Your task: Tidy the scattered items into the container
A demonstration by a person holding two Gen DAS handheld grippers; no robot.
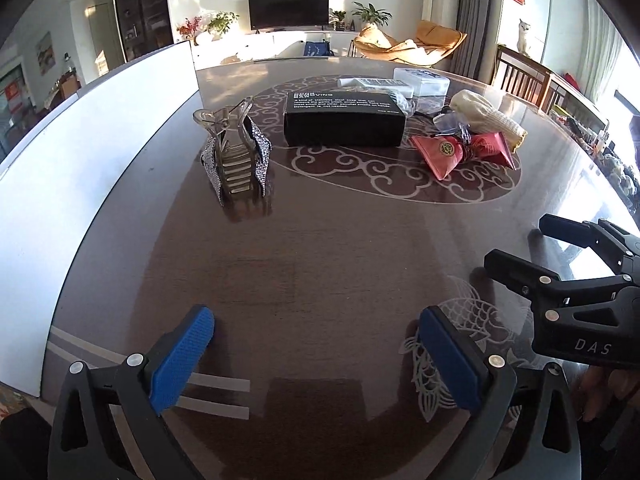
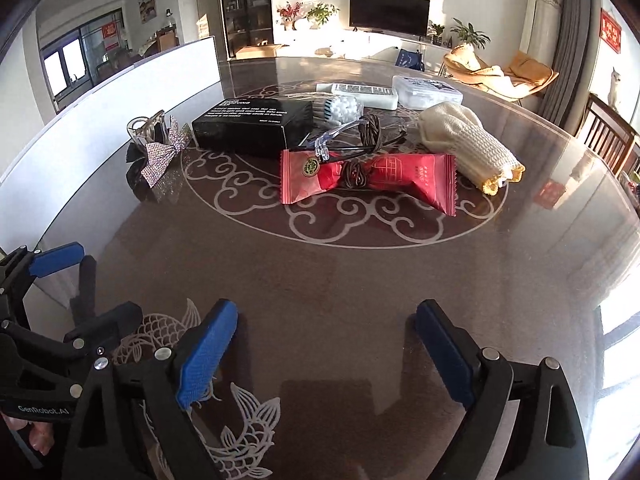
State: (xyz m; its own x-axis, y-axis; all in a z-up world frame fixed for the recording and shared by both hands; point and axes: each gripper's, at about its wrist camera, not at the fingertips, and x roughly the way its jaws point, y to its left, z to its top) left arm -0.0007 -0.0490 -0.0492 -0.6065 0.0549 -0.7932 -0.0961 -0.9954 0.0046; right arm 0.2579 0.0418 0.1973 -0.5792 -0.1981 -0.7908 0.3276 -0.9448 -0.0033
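On the table (image 2: 360,300), everything still loose; nothing tidied yet, judging by the spread. Clustered toward the far middle: black box (image 2: 254,126), red packet (image 2: 368,182) with a dark cord (image 2: 354,174) coiled over it, clear glasses (image 2: 340,136) partly on the packet, knitted cream roll (image 2: 468,142) just right of them, cotton swabs (image 2: 340,108) behind the box, white remote (image 2: 364,94) and a clear case (image 2: 426,92) farthest back. Off to the left, apart from the cluster, hair claw (image 1: 234,152) with a glittery bow, standing upright.

As for a container: none clearly identifiable. Clear case at the back shut, contents too small to tell; black box closed as well. White panel (image 1: 80,152) along the left edge possibly the wall of a bin, but no opening visible, so cannot tell. Nothing seen inside anything open.

Left gripper (image 1: 316,360) low over bare wood near the table's front edge, blue pads spread wide, nothing between them. Right gripper (image 2: 326,354) alongside, likewise spread and empty, over the fish inlay. Both well short of the items.

Whole job left, by this reading: every piece to be lifted and dropped in, hair claw likely nearest for the left, red packet for the right. Cord draped over packet and glasses a probable snag.
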